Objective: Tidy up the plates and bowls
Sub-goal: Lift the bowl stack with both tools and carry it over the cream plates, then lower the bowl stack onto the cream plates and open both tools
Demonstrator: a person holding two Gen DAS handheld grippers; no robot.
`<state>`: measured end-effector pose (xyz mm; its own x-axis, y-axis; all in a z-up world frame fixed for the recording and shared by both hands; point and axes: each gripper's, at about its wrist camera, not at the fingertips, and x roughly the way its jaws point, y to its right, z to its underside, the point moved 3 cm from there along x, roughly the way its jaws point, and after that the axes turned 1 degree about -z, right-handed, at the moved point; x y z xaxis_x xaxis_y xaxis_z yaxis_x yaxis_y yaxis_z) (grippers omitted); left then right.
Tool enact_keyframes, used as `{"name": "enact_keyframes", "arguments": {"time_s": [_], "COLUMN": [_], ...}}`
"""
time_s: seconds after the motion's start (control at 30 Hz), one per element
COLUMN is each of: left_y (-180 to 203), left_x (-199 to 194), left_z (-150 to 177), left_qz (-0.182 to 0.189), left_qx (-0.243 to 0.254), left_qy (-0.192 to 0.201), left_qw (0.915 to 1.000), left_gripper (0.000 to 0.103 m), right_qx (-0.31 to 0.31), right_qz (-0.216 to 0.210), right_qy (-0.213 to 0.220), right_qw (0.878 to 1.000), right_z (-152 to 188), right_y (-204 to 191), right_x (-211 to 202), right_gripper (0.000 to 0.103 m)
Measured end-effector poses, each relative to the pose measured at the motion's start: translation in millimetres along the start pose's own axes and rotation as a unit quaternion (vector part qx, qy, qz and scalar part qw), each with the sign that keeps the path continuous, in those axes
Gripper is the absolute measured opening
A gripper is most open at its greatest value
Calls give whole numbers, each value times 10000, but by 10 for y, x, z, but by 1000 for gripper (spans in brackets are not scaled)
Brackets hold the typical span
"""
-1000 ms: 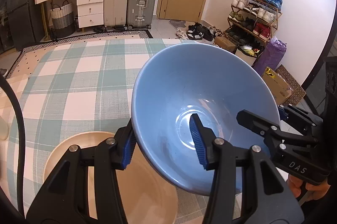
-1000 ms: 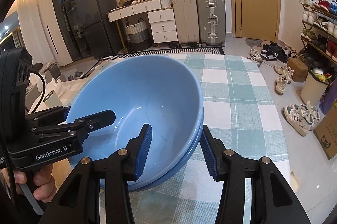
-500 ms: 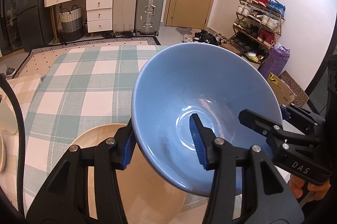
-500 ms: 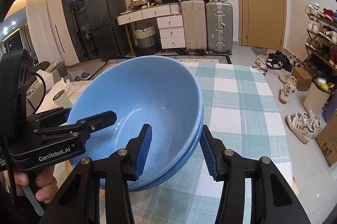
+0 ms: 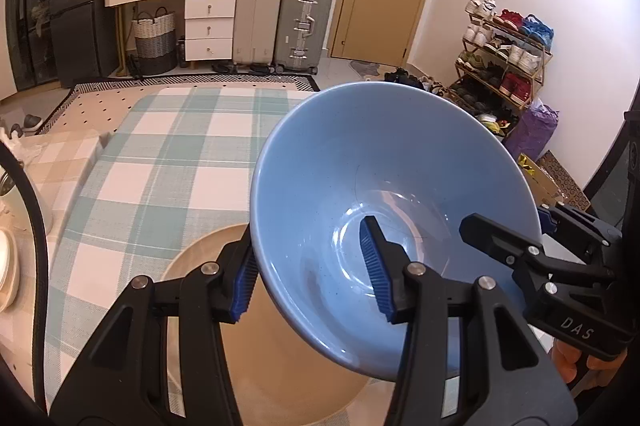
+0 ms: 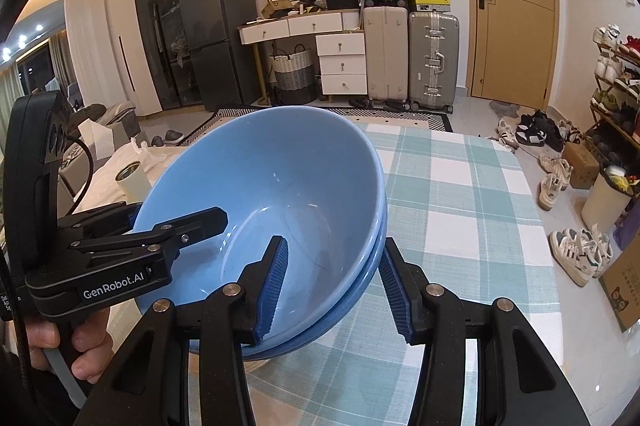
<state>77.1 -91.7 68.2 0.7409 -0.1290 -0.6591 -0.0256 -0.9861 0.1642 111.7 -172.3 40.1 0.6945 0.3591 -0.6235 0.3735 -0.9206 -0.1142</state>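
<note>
Right wrist view alone: two nested blue bowls (image 6: pixel 280 194), glossy, smooth, round. Left wrist view: beige plate (image 5: pixel 280 366) beneath, on checked table (image 5: pixel 160 166). Held aloft, mouths up, tilted. Left tongs (image 5: pixel 308 278) and right tongs (image 6: pixel 332 282) both clamped on opposite rims.

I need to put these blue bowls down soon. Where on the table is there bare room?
Bare checked cloth runs from the beige plate to the table's far edge, and to the right of the blue bowls toward the shoes. The left edge is crowded: a white dish and a roll of tape. Both tongs, left and right, grip the bowls.
</note>
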Motion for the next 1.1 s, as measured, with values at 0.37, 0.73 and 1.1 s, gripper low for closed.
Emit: {"name": "enact_keyframes", "arguments": {"time_s": [0.37,0.73,1.1], "left_y": [-475,-771,-893], "left_x": [-211,-178,45], "left_z": [131,251,339], "left_qz": [-370,-660,-769], "left_qx": [-218,-272,-318], "left_qy": [45,8,-107], "left_qw": [9991,9974,9965], "left_gripper": [45,45,45], "right_qx": [-165,-304,-351], "right_qz": [-299,-427,-448], "right_qy": [-87,-246,-427], "right_qw": [9994,9983,9975], "right_z": [12,77,166], "right_y": [-383,-629,-673], "right_x": [205,415,614], "right_gripper": [48,48,48]}}
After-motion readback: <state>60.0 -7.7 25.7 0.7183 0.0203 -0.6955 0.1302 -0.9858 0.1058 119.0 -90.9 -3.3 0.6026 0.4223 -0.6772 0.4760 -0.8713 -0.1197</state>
